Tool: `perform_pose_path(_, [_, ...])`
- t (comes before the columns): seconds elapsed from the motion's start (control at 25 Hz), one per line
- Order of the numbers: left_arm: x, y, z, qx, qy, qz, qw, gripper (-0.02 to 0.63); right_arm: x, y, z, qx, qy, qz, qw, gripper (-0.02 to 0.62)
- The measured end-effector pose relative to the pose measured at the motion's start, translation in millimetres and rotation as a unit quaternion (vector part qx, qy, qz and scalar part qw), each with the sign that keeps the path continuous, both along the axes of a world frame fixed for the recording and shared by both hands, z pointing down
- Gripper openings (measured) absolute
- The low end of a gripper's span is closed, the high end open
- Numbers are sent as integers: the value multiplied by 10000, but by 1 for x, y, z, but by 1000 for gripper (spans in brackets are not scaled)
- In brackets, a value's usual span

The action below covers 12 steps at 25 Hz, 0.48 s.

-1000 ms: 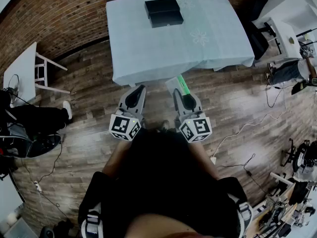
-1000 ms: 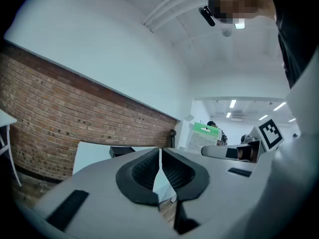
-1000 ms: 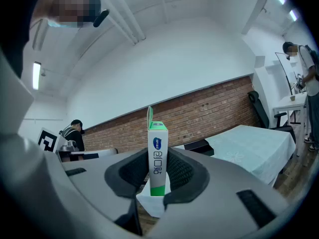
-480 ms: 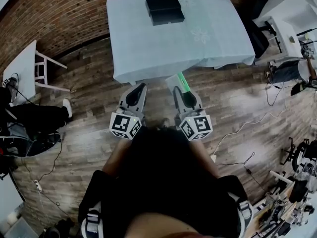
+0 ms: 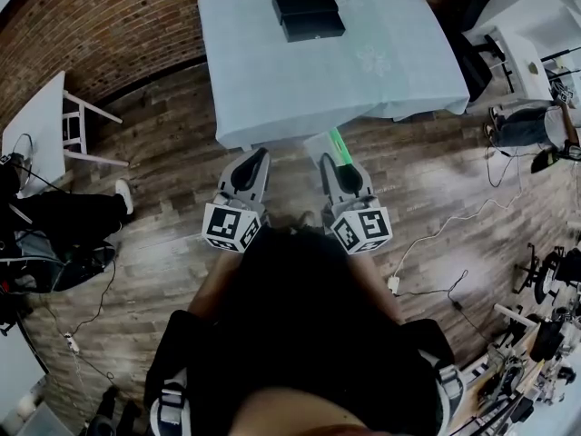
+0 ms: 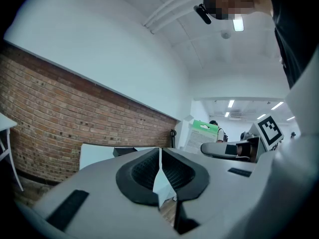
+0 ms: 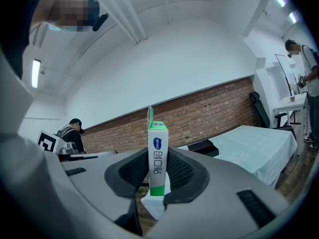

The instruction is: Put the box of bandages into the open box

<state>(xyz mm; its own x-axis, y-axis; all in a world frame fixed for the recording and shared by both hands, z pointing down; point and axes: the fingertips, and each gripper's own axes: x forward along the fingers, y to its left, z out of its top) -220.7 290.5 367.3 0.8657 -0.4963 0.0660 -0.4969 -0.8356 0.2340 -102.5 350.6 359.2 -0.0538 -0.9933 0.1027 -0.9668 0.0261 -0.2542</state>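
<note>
1. My right claw (image 5: 329,162) pinches the box of bandages (image 5: 339,149), its pads pressed on the two broad faces. In the right gripper view the box of bandages (image 7: 158,159) stands upright between the pads, white with a green band low down and a green flap raised at its top.
2. My left claw (image 5: 257,156) is pressed together with nothing between its pads (image 6: 175,172). It sits at 9 o'clock of my right claw, just beside it.
3. Both claws hang over the wooden floor (image 5: 163,180), short of the near edge of the surface (image 5: 272,80), which lies at 12 o'clock from them.
4. The open box (image 5: 309,14), black, rests at the far 12 o'clock edge of the pale-clothed surface, well apart from the box of bandages.
5. A brick wall (image 5: 109,25) runs behind the surface, from 9 to 12 o'clock.
</note>
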Motion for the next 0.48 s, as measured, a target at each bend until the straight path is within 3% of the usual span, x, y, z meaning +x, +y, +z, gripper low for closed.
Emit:
perform_pose_path(0.2, [-19,-11,11,-76,8,170,9998,43,-18,-13,6,-27,69,193,9998,107])
perform_pose_path(0.48, [-18,-17,20,-239,101,294,9992,43,-18,-22,12,-107,50,311,9994,107])
